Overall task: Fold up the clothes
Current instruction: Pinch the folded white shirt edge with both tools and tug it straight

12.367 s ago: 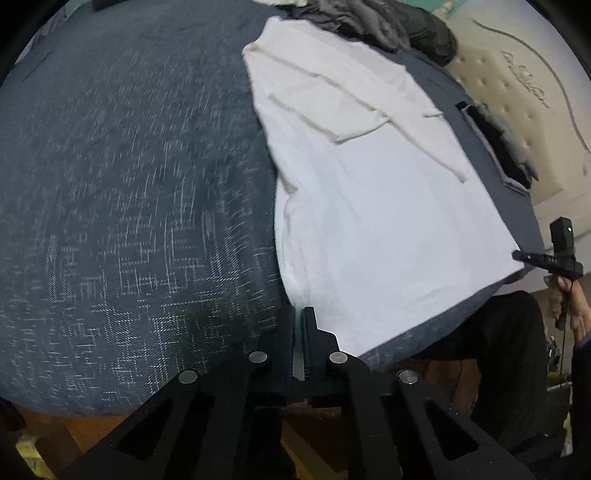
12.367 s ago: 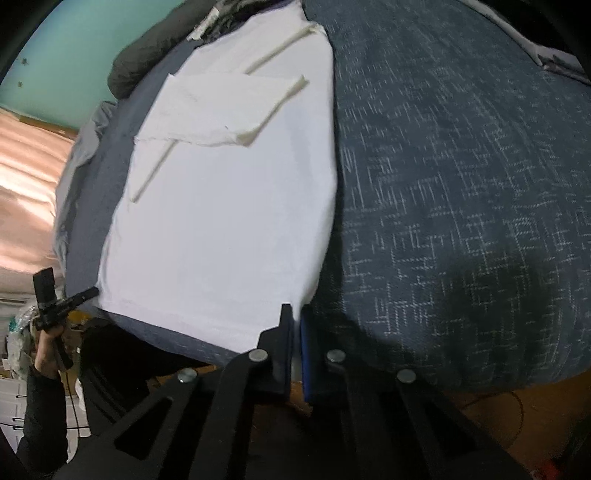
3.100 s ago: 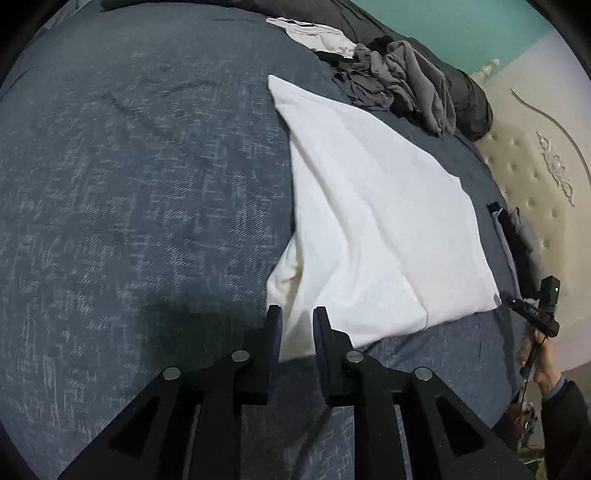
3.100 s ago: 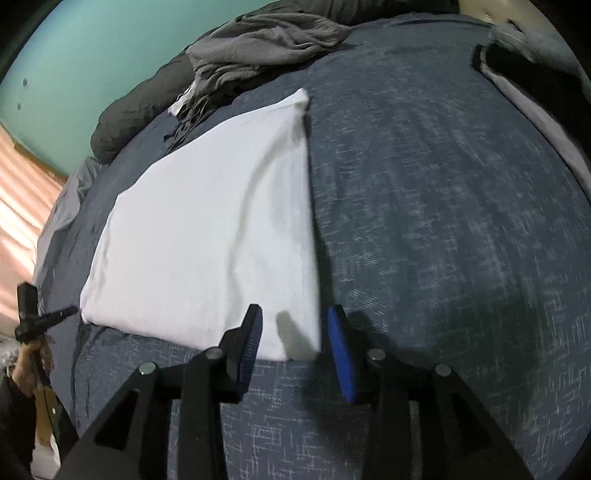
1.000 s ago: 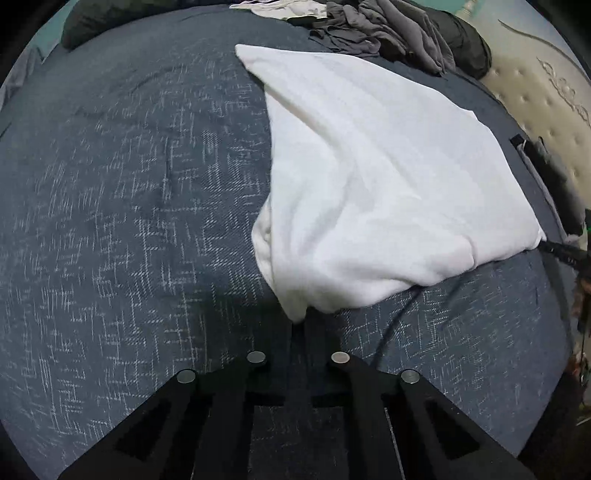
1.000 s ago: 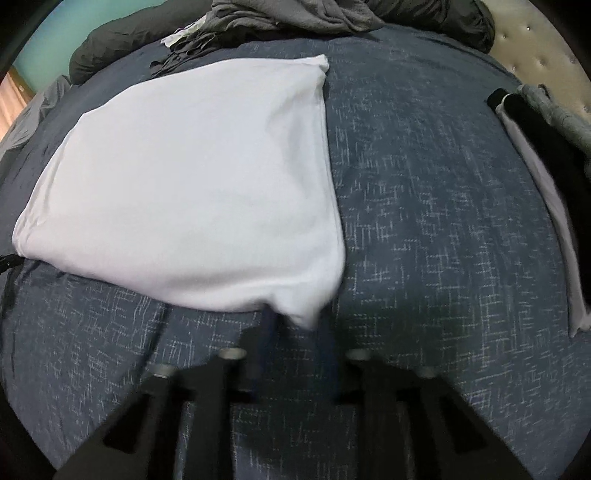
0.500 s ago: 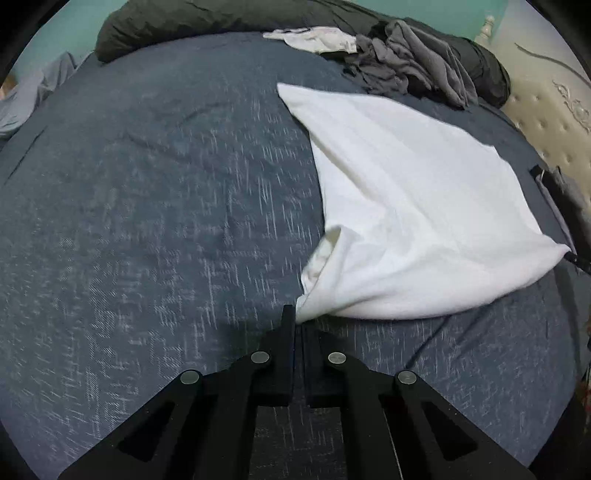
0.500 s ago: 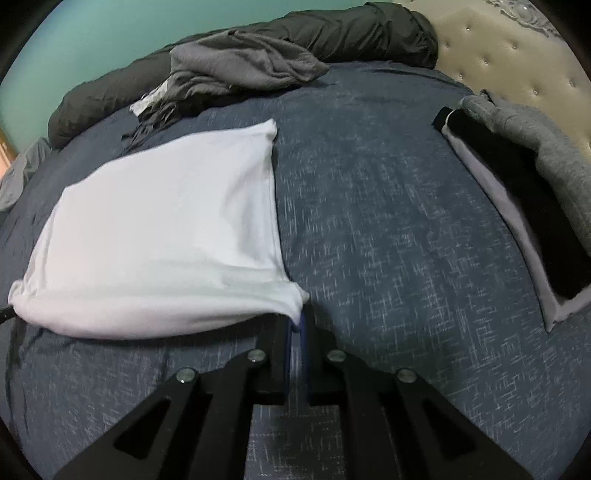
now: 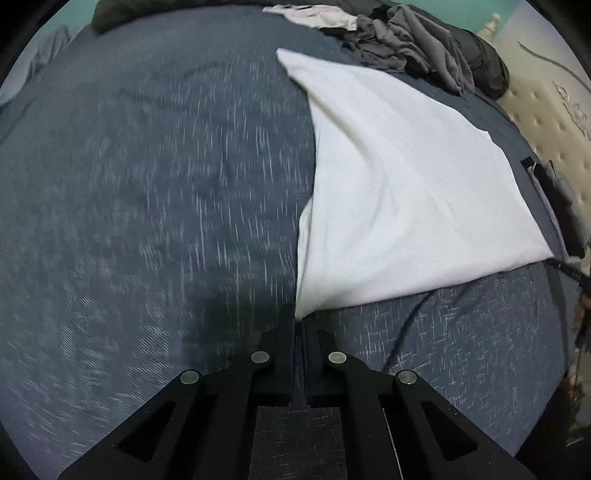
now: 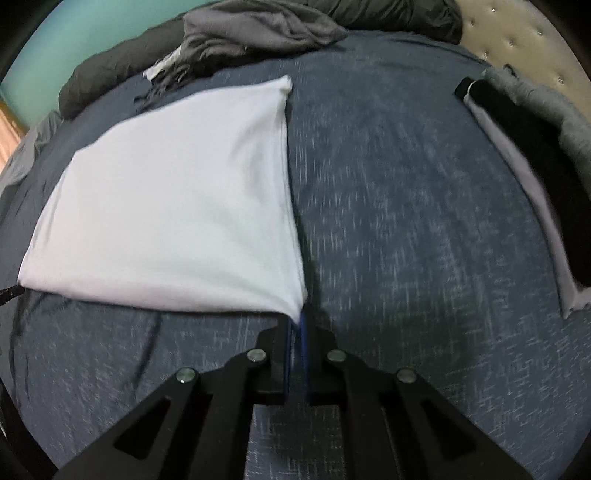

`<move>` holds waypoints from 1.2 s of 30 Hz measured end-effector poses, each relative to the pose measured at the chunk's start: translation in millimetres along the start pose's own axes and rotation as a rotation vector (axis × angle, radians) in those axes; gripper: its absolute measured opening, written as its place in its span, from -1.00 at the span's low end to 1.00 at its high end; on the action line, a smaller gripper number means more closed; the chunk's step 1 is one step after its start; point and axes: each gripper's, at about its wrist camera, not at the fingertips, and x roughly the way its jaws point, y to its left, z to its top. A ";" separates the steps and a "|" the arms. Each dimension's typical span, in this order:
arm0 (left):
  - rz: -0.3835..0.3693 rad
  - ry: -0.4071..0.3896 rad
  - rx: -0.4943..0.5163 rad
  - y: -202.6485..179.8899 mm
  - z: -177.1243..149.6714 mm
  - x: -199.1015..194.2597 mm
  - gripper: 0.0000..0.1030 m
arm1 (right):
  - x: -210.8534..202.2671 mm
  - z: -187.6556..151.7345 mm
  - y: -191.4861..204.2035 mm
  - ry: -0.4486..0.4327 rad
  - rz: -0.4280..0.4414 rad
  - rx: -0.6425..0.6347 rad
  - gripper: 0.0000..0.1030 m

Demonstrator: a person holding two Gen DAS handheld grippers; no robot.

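**Both tools pinch the near corners of a folded white garment**

The white garment (image 9: 399, 192) lies as a folded rectangle on the blue-grey bed (image 9: 147, 184), its far edge flat, its near edge held. The left tool (image 9: 298, 321) is clamped on the near left corner; the right tool (image 10: 295, 321) is clamped on the near right corner, with white cloth caught between its blue pads. Judging by this, a fold is in hand: the next move would call for both corners to travel together and evenly, so the edges meet square.

The left view alone shows the garment's left edge bulging, with an under-layer peeking out. The right view alone shows a stack of folded clothes (image 10: 532, 155) lying well apart, and the crumpled grey clothes (image 10: 258, 33) more fully.
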 end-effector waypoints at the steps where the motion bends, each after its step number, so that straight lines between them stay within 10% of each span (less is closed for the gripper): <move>1: -0.012 0.007 -0.013 1.3 0.0 1.9 -0.94 | 1.9 -1.5 -0.7 0.011 0.002 -0.003 -0.93; 15: -0.091 -0.036 -0.083 23.5 26.1 -26.9 -0.93 | -3.2 1.7 -27.0 0.036 0.116 0.075 -0.84; 19: -0.148 -0.045 -0.129 20.8 51.4 -7.1 -0.87 | 1.9 21.0 -15.5 0.023 0.187 0.101 -0.05; 26: -0.223 -0.025 -0.195 20.1 55.7 24.8 -0.67 | 38.3 17.1 -21.3 0.063 0.254 0.222 -0.01; 28: -0.241 -0.036 -0.201 22.4 51.1 24.3 -0.75 | 43.7 16.3 -29.5 0.054 0.278 0.253 -0.03; 31: -0.233 -0.066 -0.199 24.2 44.4 20.9 -0.92 | 42.9 13.4 -39.4 0.030 0.311 0.289 -0.87; 36: -0.212 -0.161 -0.264 30.7 32.4 6.9 -0.93 | 30.5 7.9 -48.8 -0.022 0.331 0.306 -0.96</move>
